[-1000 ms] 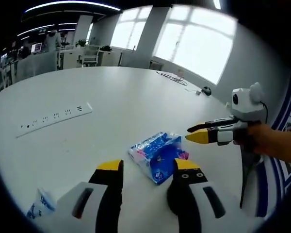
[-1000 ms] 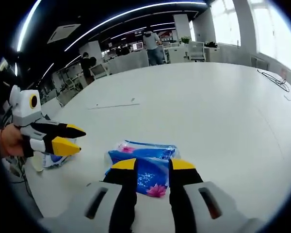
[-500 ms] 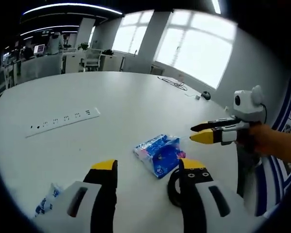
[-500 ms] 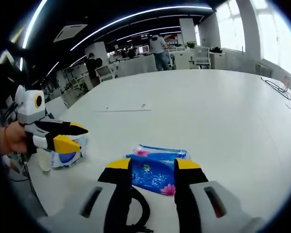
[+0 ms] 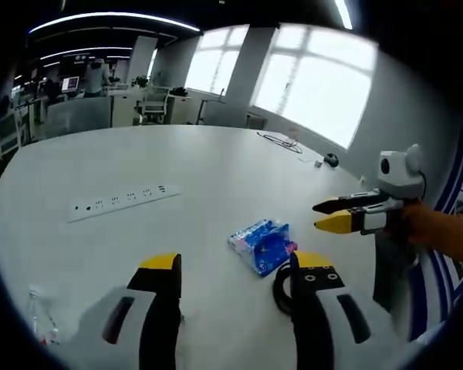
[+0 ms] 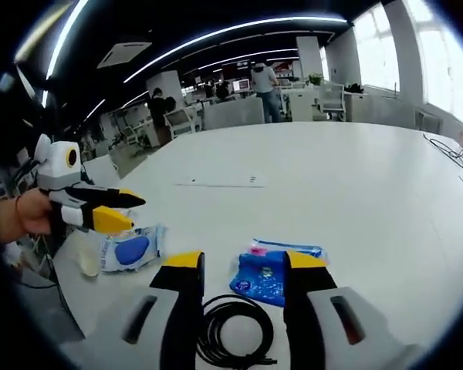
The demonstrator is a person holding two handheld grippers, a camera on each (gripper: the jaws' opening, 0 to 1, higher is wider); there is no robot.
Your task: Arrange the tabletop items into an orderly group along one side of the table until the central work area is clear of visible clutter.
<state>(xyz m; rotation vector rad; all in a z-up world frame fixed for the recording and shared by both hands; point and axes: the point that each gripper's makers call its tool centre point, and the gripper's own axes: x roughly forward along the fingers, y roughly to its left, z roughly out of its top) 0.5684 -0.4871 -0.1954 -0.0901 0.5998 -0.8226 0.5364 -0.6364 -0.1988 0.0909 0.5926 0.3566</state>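
Left gripper view
Left gripper [image 5: 235, 270]: jaws apart, grasping nothing, above the near table [image 5: 216, 177] edge.
Blue packet [image 5: 262, 245]: one, lying flat just beyond the jaws, right of centre.
Black cable coil [image 5: 280, 289]: one, partly hidden by the right jaw.
Power strip [image 5: 123, 202]: one, far left.
Right gripper [image 5: 328, 216]: right of the packet, jaws nearly closed, empty.

Right gripper view
Right gripper [image 6: 243, 262]: released, hovering over the coil [image 6: 235, 335].
Packets: two, the blue one [image 6: 266, 271] between the jaws, a white-and-blue packet [image 6: 131, 248] near the left edge.
Left gripper [image 6: 123, 212]: above that packet.
Advice: approach the blue packet flat and low, grip its edge, set it beside the other packet.
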